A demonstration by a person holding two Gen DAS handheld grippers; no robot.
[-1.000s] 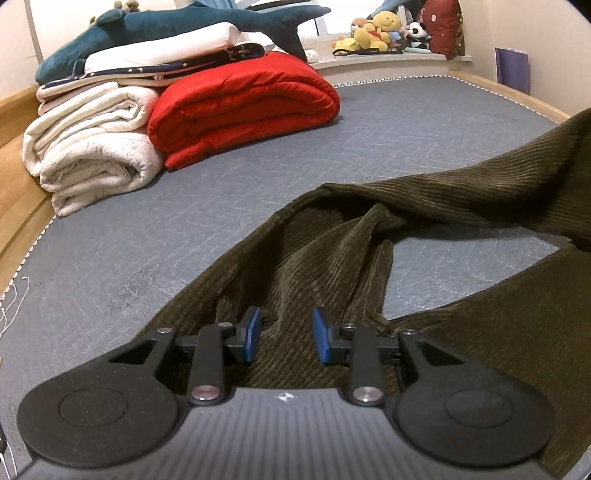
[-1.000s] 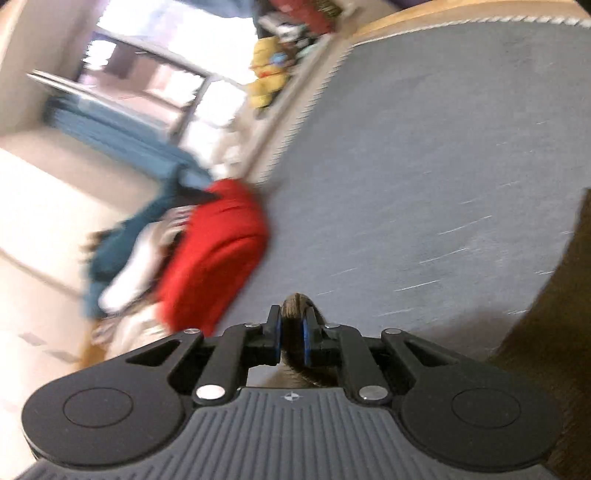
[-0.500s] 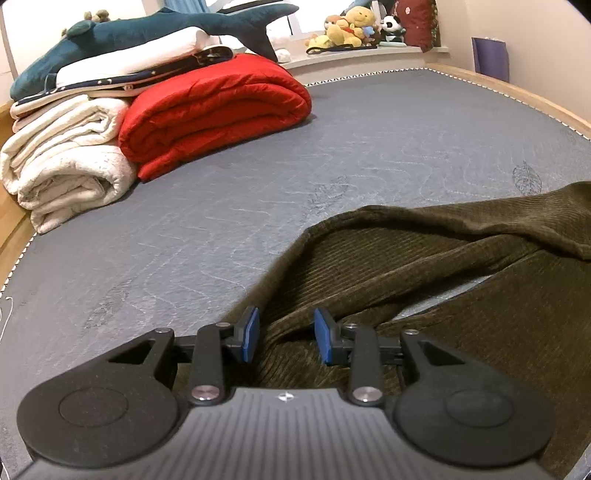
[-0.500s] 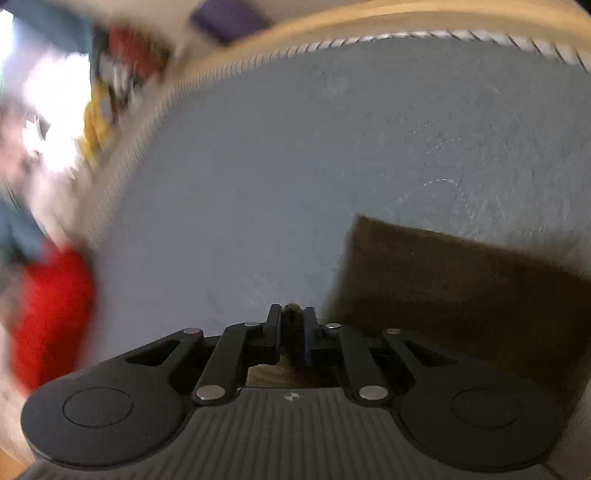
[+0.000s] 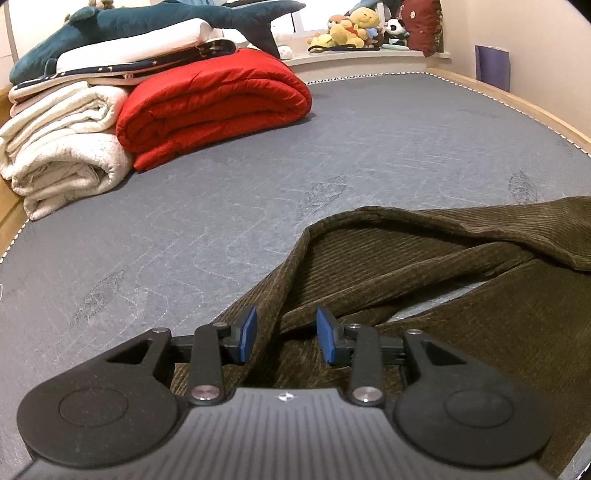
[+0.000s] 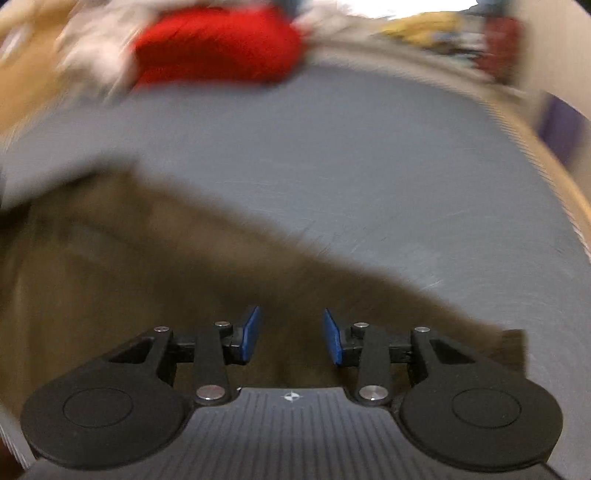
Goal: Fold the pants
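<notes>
While the brown corduroy pants (image 5: 424, 273) lie crumpled across the lower right of the left wrist view, the left tongs (image 5: 286, 334) sit low in the centre with the two blue pads spread well apart and nothing held between them; a ridge of the cloth runs up through the gap, touching neither pad as far as can be seen. The pants rest on a grey quilted bed (image 5: 229, 192), with one fold doubled over toward the right edge of the frame and a small patch of grey showing between the layers. In the upper left, a folded red quilt (image 5: 210, 107) sits just beside a stack of cream blankets (image 5: 62, 147), with a blue toy shark (image 5: 147, 22) lying on top of the pile. Soft toys (image 5: 351, 33) line a ledge at the top right.

The right wrist view is blurred. The right tongs (image 6: 291, 339) are also spread wide, gripping nothing, over the pants (image 6: 129, 280), which fill the lower left of that frame
</notes>
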